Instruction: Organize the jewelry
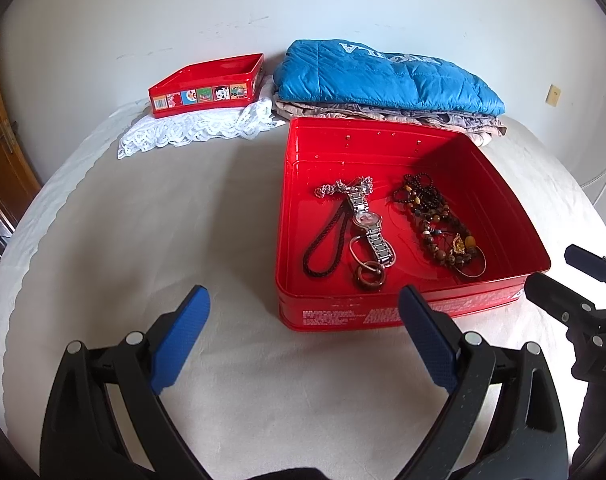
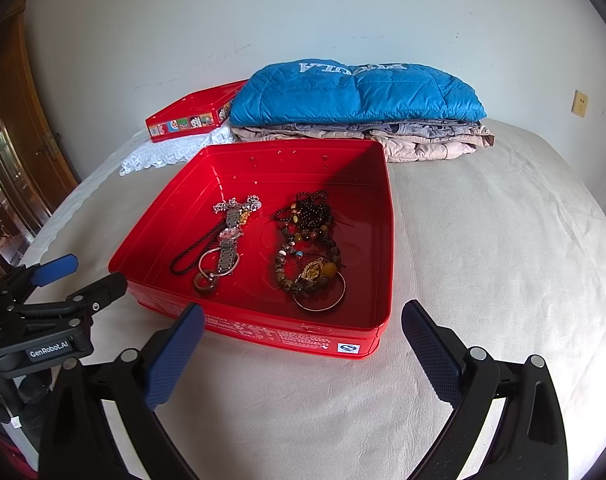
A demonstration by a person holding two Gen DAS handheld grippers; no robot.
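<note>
A large red tin [image 1: 303,216] [image 2: 385,248] lies open on the bed. Inside it on the left are a silver watch [image 1: 369,224] [image 2: 227,246], a black cord [image 1: 323,248] [image 2: 193,254] and rings [image 1: 370,276] [image 2: 205,283]. On its right side lie beaded bracelets [image 1: 431,220] [image 2: 307,240] and a thin bangle [image 2: 321,294]. My left gripper [image 1: 305,312] stands open in front of the tin's near wall, holding nothing. My right gripper [image 2: 303,328] is open too, just short of the tin's near edge. Each gripper shows in the other's view: the right gripper [image 1: 555,276] and the left gripper [image 2: 87,276].
A smaller red tin [image 1: 207,88] [image 2: 191,114] with cartoon pictures rests on white lace cloth [image 1: 195,132] [image 2: 171,152] at the back. A folded blue quilted jacket [image 1: 383,76] [image 2: 355,92] tops a pile of beige clothes [image 2: 423,140]. A wooden door [image 1: 3,152] stands at left.
</note>
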